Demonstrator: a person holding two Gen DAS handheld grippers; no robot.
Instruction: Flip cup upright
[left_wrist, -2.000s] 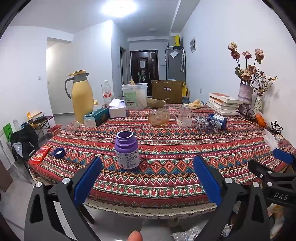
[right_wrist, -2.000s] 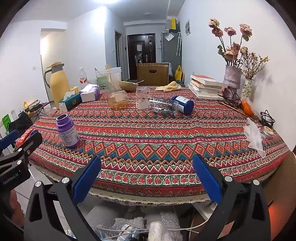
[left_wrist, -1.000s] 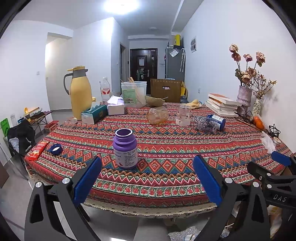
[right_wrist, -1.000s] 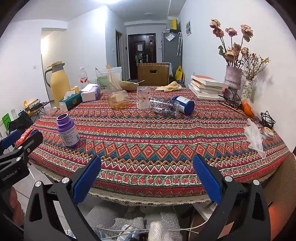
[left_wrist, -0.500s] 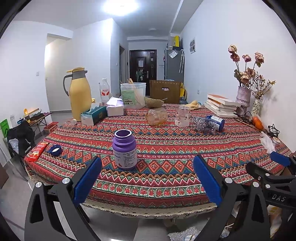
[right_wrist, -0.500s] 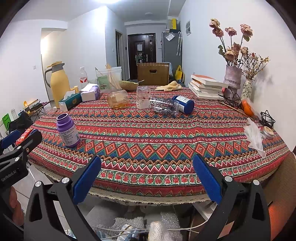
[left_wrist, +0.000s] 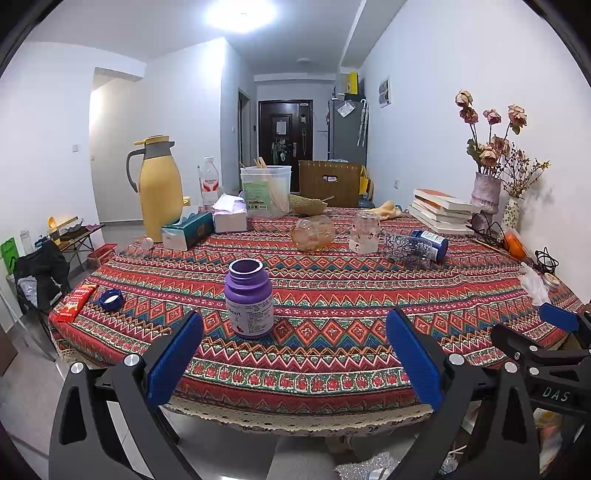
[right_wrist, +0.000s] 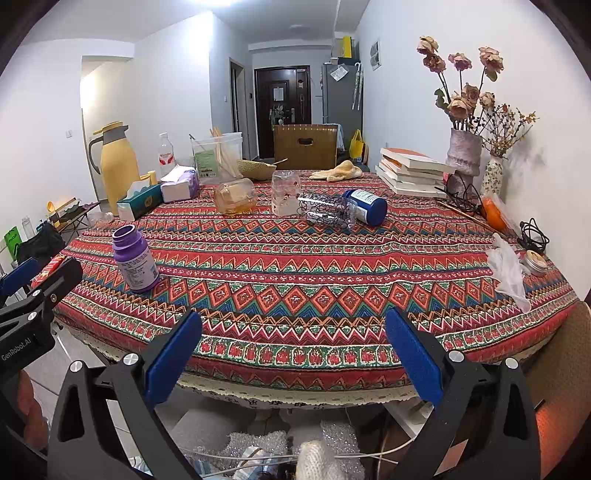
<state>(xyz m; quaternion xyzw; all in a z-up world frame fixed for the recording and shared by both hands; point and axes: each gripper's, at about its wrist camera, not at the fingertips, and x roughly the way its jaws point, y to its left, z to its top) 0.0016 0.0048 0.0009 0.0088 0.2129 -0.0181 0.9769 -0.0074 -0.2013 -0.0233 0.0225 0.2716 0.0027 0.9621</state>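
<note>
Little has shifted since the earlier frames: the left view has crept slightly rightward and both grippers hang at the table's near edge as before. At the far middle of the table, the clear patterned cup (right_wrist: 285, 194) stands mouth-down on the striped tablecloth (right_wrist: 332, 266). Just left of it an amber glass jar (right_wrist: 235, 195) lies on its side; just right lies a clear cup with black scribbles (right_wrist: 327, 212), with a blue-capped bottle (right_wrist: 365, 205) behind that. An open purple bottle (left_wrist: 249, 299) stands upright near the front left. The left gripper (left_wrist: 293, 354) and the right gripper (right_wrist: 293, 352) both have their blue pads wide apart, holding nothing, well short of the cup.
</note>
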